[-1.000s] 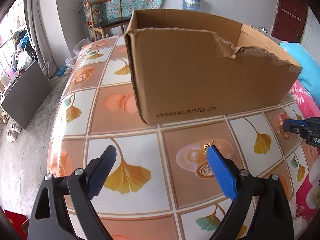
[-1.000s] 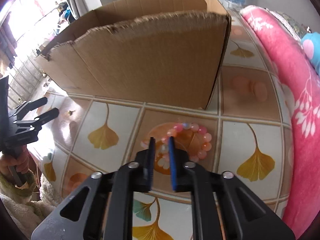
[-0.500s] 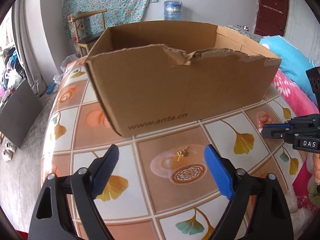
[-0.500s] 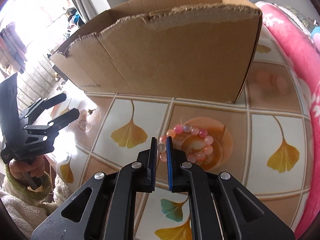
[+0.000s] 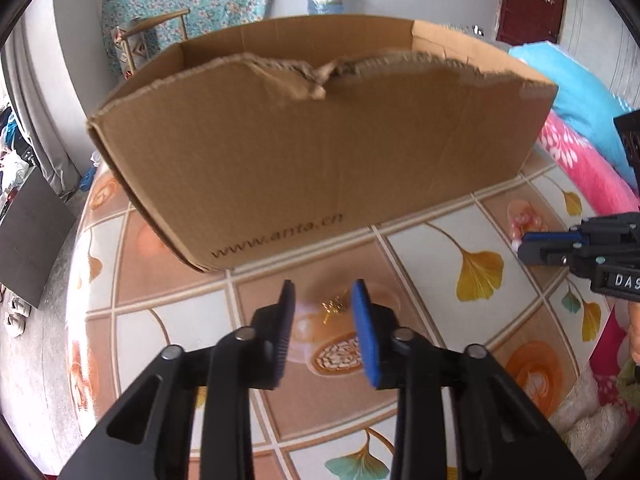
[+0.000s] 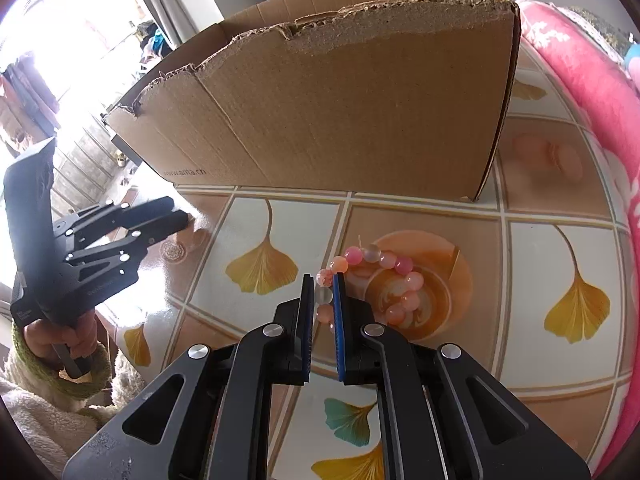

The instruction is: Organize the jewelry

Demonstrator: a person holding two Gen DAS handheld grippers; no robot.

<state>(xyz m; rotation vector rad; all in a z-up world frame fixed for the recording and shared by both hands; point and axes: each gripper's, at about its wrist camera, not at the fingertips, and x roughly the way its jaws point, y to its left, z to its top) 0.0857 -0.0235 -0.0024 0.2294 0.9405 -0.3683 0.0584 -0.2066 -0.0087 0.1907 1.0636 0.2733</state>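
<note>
A small gold ornament (image 5: 334,306) lies on the tiled tabletop (image 5: 440,248) in front of the torn cardboard box (image 5: 320,152). My left gripper (image 5: 324,292) straddles it with its jaws closing; the pads stand a little off it on both sides. A bracelet of pink and orange beads (image 6: 400,266) rests on the table, and my right gripper (image 6: 323,280) is shut on one pale bead at its left side. In the right wrist view the box (image 6: 340,112) is just behind, and the left gripper (image 6: 176,224) shows at the left. The left wrist view has the right gripper (image 5: 520,246) at its right edge.
A pink flowered blanket (image 6: 592,80) and a blue cushion (image 5: 580,92) border the table on the right. A hand in a green cuff (image 6: 60,340) holds the left gripper. The table's round edge (image 5: 76,280) drops to the floor; a chair (image 5: 152,40) stands behind.
My left gripper moved over the gold ornament and its jaws narrowed from wide apart to close around it. The right gripper stayed shut on the bracelet bead.
</note>
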